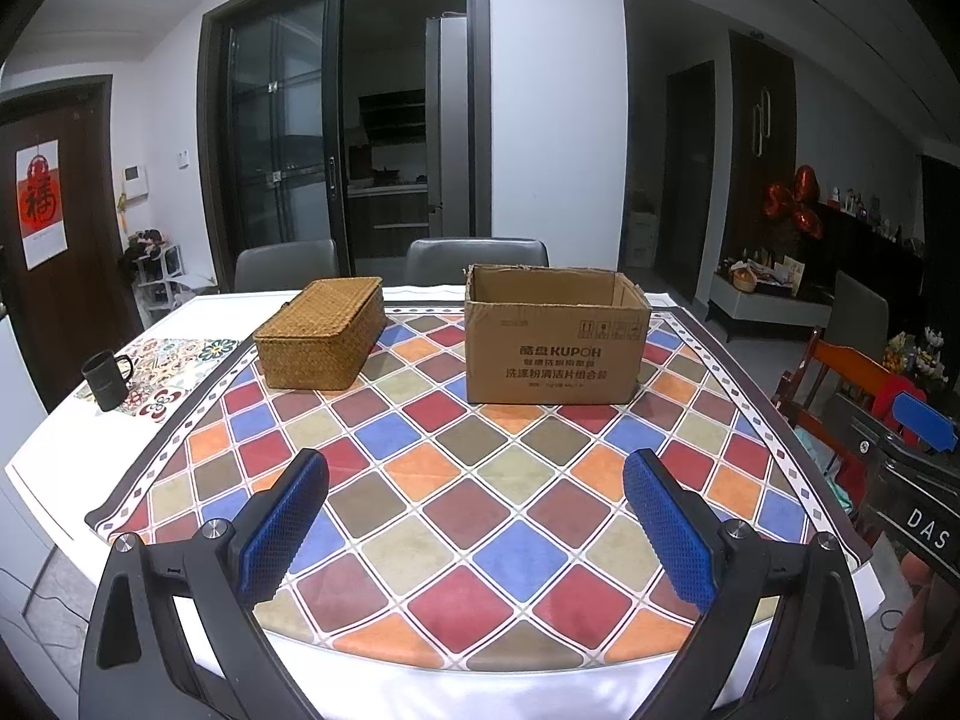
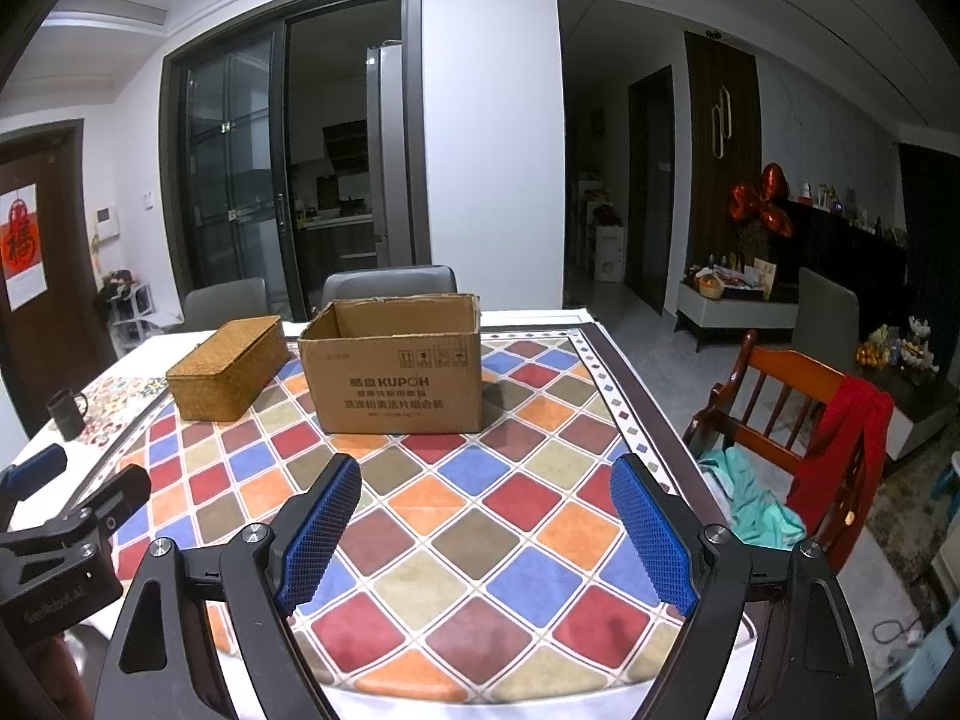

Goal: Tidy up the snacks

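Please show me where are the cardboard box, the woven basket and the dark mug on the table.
cardboard box [image 1: 555, 354]: left wrist view, on its printed front wall.
woven basket [image 1: 324, 315]: left wrist view, on its closed lid.
dark mug [image 1: 105, 381]: left wrist view, on its side wall.

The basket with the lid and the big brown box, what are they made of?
The lidded basket looks like woven straw or rattan: golden, with a fine braided texture. The box looks like plain matte cardboard: brown, printed, with slightly ragged top edges.
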The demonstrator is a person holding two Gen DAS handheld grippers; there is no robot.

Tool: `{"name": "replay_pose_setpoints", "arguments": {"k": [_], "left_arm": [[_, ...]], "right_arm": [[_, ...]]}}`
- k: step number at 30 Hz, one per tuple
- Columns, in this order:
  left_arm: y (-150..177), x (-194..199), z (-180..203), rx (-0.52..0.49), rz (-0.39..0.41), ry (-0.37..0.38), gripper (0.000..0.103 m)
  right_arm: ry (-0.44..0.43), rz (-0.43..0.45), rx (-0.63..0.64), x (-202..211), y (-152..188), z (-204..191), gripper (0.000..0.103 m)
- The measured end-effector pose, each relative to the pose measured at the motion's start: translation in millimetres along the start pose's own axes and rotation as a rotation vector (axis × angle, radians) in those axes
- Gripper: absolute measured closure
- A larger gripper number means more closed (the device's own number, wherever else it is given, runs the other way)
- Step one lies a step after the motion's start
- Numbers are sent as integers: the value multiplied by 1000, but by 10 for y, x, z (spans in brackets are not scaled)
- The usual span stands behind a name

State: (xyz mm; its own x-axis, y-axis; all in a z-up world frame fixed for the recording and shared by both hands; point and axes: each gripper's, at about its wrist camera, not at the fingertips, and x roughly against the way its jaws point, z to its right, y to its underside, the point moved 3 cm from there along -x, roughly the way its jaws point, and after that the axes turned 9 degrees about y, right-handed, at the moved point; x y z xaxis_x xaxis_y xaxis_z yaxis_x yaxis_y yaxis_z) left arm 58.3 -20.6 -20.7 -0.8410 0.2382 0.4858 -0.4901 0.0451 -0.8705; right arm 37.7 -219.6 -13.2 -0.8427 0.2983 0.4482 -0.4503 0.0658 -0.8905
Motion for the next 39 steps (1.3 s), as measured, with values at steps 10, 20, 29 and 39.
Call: {"name": "replay_pose_setpoints", "arguments": {"k": [10, 20, 29, 39], "left_arm": [[12, 30, -9, -15, -1, -12, 2], [16, 28, -7, -11, -5, -12, 2], [15, 31, -11, -13, -5, -15, 2], [37, 4, -3, -9, -14, -8, 2]], "right_arm": [[-1, 0, -3, 1, 2, -8, 17], [-3, -2, -2, -3, -7, -24, 17], [-3, -2, -2, -2, -4, -32, 17], [-3, -2, -4, -8, 3, -21, 17]]}}
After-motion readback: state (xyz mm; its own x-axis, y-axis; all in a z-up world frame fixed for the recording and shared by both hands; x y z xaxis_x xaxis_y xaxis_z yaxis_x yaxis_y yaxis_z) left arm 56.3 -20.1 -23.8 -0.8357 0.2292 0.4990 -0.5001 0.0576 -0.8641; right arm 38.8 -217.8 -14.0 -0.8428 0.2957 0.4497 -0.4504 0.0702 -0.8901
